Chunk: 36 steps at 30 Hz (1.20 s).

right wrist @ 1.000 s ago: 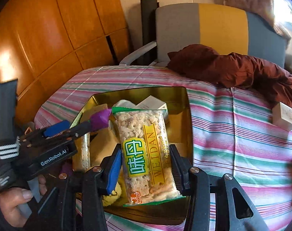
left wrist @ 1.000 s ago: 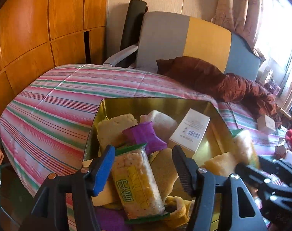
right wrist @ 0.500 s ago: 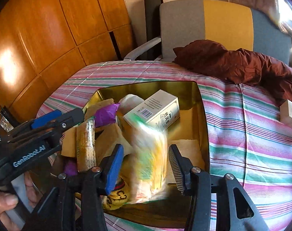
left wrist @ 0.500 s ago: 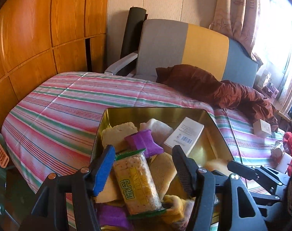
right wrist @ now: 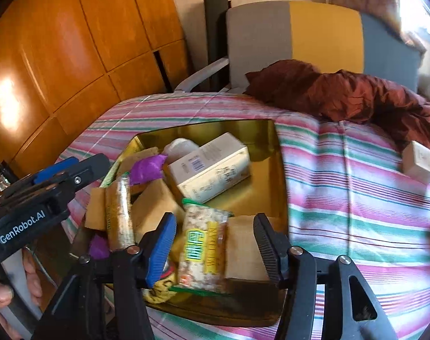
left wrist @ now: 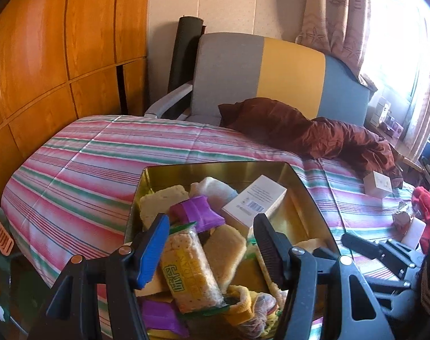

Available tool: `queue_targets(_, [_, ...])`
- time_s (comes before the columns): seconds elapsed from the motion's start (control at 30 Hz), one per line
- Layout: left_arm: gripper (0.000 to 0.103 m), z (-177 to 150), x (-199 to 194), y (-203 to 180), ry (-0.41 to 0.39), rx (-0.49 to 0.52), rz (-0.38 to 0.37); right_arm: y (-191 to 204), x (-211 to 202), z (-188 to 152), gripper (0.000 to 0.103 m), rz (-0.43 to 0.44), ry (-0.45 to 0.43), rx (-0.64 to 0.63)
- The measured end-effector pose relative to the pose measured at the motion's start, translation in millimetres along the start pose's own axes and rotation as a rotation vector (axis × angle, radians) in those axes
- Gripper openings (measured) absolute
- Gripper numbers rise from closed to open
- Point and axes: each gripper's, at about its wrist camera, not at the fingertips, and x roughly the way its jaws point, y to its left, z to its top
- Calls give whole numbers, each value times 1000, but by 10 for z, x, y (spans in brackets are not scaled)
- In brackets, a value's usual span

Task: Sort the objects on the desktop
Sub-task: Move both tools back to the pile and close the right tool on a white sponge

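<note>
Both grippers hover over the gold tin [right wrist: 274, 153] on the striped bedspread [right wrist: 356, 212]: the right gripper [right wrist: 215, 243] has its fingers spread wide with nothing between them, and the cracker packet [right wrist: 203, 249] with green-and-yellow lettering lies loose in the tin's near end, just past its fingertips. The left gripper [left wrist: 210, 248] is wide open too, poised above a second cracker packet [left wrist: 190, 272] lying among the sponges and the purple sachet [left wrist: 196, 212], with a white carton [left wrist: 256, 202] deeper in the tin. Off on the bedspread, well apart from the tin, sits a small white box [right wrist: 421, 160] beside the crumpled brown blanket [right wrist: 342, 93].
</note>
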Motion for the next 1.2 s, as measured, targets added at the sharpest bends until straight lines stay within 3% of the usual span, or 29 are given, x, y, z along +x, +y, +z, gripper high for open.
queue_targets(0.2, [63, 14, 15, -103, 3, 19, -25, -404, -239, -32, 61, -150, -43, 66])
queue_targets(0.4, [63, 34, 70, -340, 13, 67, -58, -1134, -461, -104, 61, -238, -43, 223])
queue_targets(0.77, [63, 66, 174, -1037, 28, 186, -159, -2130, -884, -316, 66, -448, -46, 338])
queue_targets(1.2, [63, -24, 312, -1764, 86, 298, -263, -3090, -1285, -636, 68, -633, -47, 508])
